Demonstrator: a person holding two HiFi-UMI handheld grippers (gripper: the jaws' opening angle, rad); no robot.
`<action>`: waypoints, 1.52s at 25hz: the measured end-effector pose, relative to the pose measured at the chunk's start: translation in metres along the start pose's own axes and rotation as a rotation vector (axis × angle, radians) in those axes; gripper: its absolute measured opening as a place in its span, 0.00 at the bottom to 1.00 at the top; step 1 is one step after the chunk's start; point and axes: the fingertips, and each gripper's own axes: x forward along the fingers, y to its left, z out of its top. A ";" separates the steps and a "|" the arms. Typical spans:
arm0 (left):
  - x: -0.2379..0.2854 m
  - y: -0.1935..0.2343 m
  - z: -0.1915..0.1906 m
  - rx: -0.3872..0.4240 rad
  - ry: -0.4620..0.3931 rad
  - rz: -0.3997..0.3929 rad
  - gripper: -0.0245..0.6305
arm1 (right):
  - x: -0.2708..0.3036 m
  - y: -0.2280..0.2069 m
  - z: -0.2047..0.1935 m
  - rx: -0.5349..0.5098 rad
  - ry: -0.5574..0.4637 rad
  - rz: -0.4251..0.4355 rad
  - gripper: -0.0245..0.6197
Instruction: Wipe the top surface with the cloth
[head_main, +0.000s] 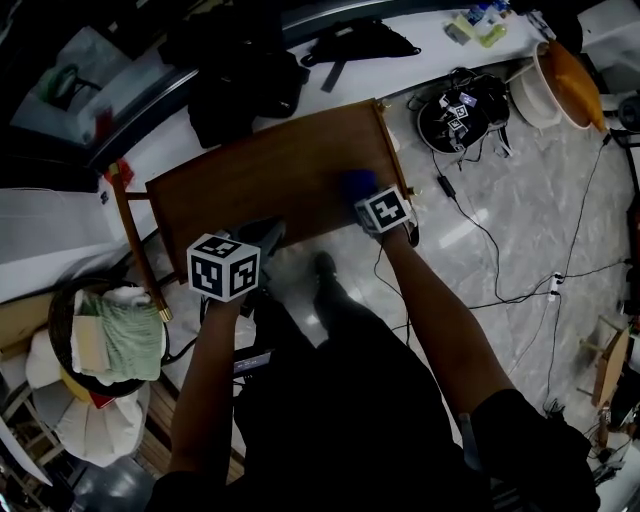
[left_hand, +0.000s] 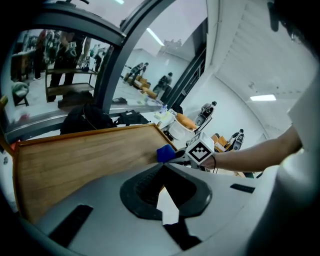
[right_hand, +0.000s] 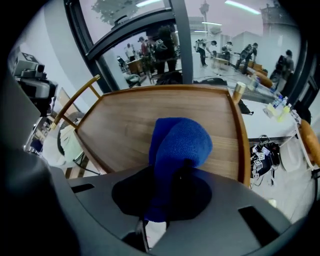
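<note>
Cloth (right_hand: 177, 145), blue, bunched, clenched in right gripper (right_hand: 179, 167), resting on wooden table top (head_main: 265, 170) near its 3 o'clock edge, head view. Left gripper (head_main: 268, 236) pinched together, empty, at 6 o'clock edge.

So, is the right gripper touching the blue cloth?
Touching. The right gripper view shows the right gripper shut on the cloth, blue fabric pinched between the jaws and bulging past them.
</note>
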 end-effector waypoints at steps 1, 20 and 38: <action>0.002 -0.002 0.000 0.000 0.002 0.000 0.05 | -0.003 -0.009 -0.002 0.007 -0.001 -0.016 0.14; -0.036 -0.008 0.005 -0.021 -0.086 0.115 0.05 | -0.026 -0.070 -0.031 0.134 0.048 -0.140 0.14; -0.215 -0.041 0.034 0.079 -0.443 0.133 0.05 | -0.279 0.203 0.160 -0.129 -0.757 0.705 0.14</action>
